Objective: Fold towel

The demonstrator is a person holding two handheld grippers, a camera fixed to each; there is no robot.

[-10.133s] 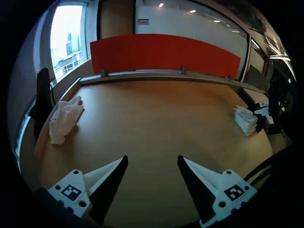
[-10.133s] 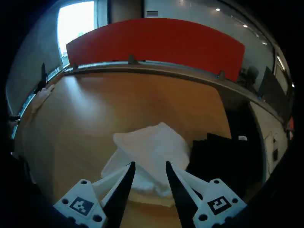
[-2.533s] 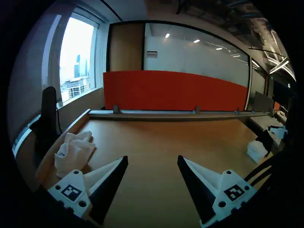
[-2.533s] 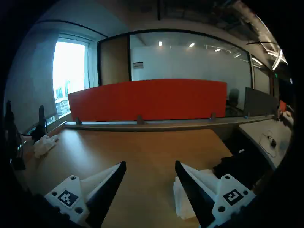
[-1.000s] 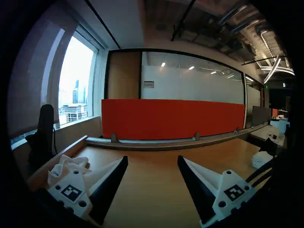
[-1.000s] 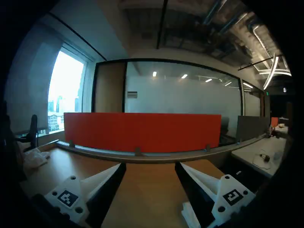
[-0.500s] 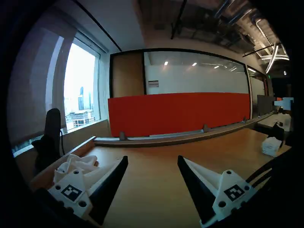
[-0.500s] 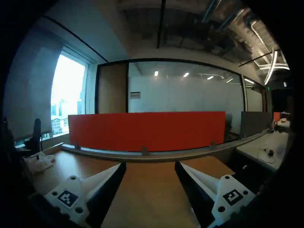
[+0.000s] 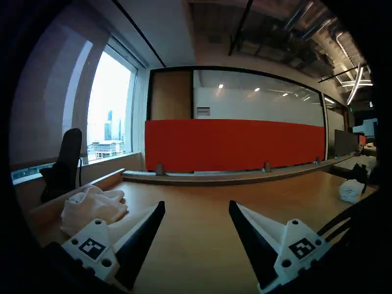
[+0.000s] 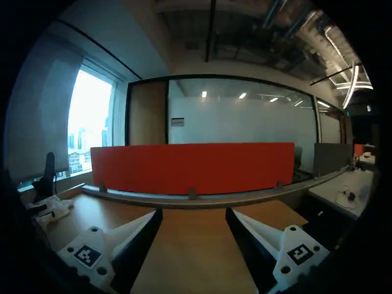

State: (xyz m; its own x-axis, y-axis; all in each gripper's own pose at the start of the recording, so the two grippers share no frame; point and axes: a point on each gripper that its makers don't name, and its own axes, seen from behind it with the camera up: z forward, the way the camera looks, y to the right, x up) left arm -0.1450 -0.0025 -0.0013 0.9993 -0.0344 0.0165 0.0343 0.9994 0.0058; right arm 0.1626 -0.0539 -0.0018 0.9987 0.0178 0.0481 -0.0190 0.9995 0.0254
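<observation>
Holding both tools nearly level, you look along the counter [image 9: 206, 196] toward the red divider [image 9: 235, 145] rather than down at any cloth. Your left gripper [image 9: 196, 203] has its fingers [image 9: 142, 232] spread wide with nothing between them. Your right gripper [image 10: 192, 210] is just as released and empty.

The towel [image 9: 93, 208] lies crumpled by the counter's left edge, ahead and to the left of your left gripper and near the chair [image 9: 63, 164]. In the right gripper view it sits well off to the left. A small white bundle [image 9: 351, 190] rests at the far right of the counter. It may be an already folded piece, but it is too small to tell.

Several things could go wrong from here:

- The towel is close to the edge, so a sideways sweep of a finger could nudge it off the counter.
- If you pinch the bunched middle instead of a corner, the heap is likely to come up as a knot and will not spread flat.
- With the cameras aimed this level, you see little of the wood under the tips, so a quick descent could jam them into the counter.
- Your right gripper has far to travel. If the left lifts alone, the cloth will probably hang twisted.
</observation>
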